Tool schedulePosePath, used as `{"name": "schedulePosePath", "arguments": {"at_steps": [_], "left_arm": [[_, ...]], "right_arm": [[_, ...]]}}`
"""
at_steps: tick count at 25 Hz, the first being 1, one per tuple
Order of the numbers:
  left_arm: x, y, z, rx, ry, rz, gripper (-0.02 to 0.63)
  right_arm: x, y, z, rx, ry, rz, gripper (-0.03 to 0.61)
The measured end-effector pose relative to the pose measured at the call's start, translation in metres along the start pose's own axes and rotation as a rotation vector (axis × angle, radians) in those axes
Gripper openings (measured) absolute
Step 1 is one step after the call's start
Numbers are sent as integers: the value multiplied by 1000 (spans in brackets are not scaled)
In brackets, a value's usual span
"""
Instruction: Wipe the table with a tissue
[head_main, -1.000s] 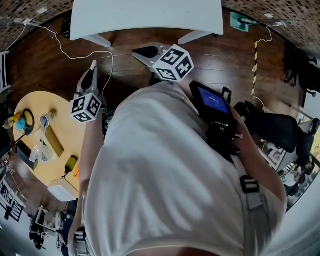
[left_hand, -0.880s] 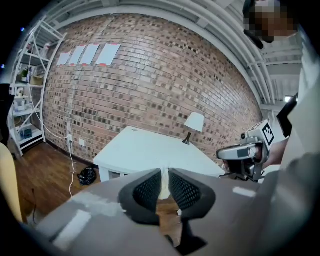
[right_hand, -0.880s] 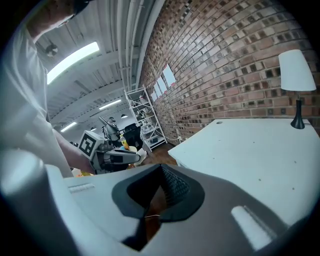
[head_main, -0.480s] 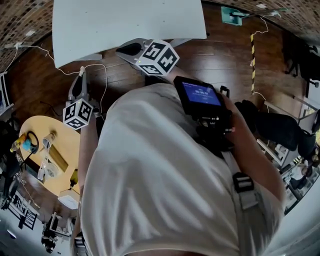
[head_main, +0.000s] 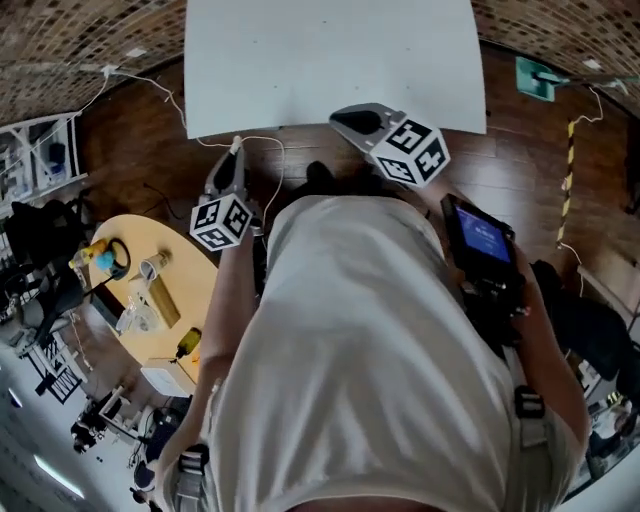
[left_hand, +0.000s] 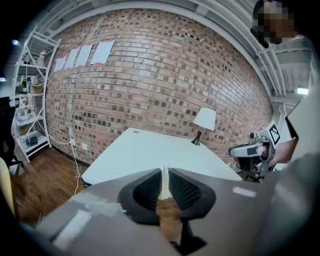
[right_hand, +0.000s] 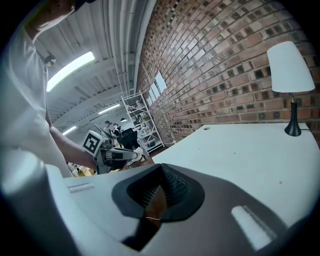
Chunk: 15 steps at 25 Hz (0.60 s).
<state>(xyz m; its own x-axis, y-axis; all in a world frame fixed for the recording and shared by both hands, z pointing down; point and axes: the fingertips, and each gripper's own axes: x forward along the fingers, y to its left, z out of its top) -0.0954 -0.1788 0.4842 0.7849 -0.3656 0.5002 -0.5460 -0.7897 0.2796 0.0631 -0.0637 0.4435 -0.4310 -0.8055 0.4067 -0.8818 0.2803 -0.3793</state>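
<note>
Pinching a thin sliver of tissue (left_hand: 163, 181) in the left gripper (left_hand: 163, 172), with the jaws drawn almost together and only the tissue's thickness parting the ribbed black pads. Showing just a narrow, creamy-white strip of it, a shade warmer than the white table (head_main: 330, 60), poking up past the jaw tips to a small point. Revealing too little of it to tell its folds or full shape.

Hovering with the tissue just short of the table's near edge, close to its near left corner, above the wooden floor (head_main: 130, 170) and not on the tabletop.

Holding the right gripper (right_hand: 160, 169) off that same near edge, nearer the table's middle, with the jaw tips closed together and gripping nothing. Showing only brown floor through the wedge behind the tips.

Pointing both grippers toward the table. Facing a white-shaded lamp (left_hand: 204, 122) on a dark stem at the table's far side, and a brick wall (left_hand: 150, 75) behind it.

Standing with a round yellow table (head_main: 190, 290), cluttered with small items, well off to the white table's left. Trailing a white cable (head_main: 165, 90) over the floor by the white table's near left corner.
</note>
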Motion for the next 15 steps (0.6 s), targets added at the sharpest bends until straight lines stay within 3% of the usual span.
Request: {"name": "schedulePosePath", "arguments": {"at_steps": [8, 15], "left_arm": [[14, 81, -3, -49, 63, 37, 51], [58, 168, -7, -91, 157, 73, 48]], "right_arm": [[43, -5, 6, 78, -14, -49, 8], [77, -13, 24, 101, -9, -123, 8]]}}
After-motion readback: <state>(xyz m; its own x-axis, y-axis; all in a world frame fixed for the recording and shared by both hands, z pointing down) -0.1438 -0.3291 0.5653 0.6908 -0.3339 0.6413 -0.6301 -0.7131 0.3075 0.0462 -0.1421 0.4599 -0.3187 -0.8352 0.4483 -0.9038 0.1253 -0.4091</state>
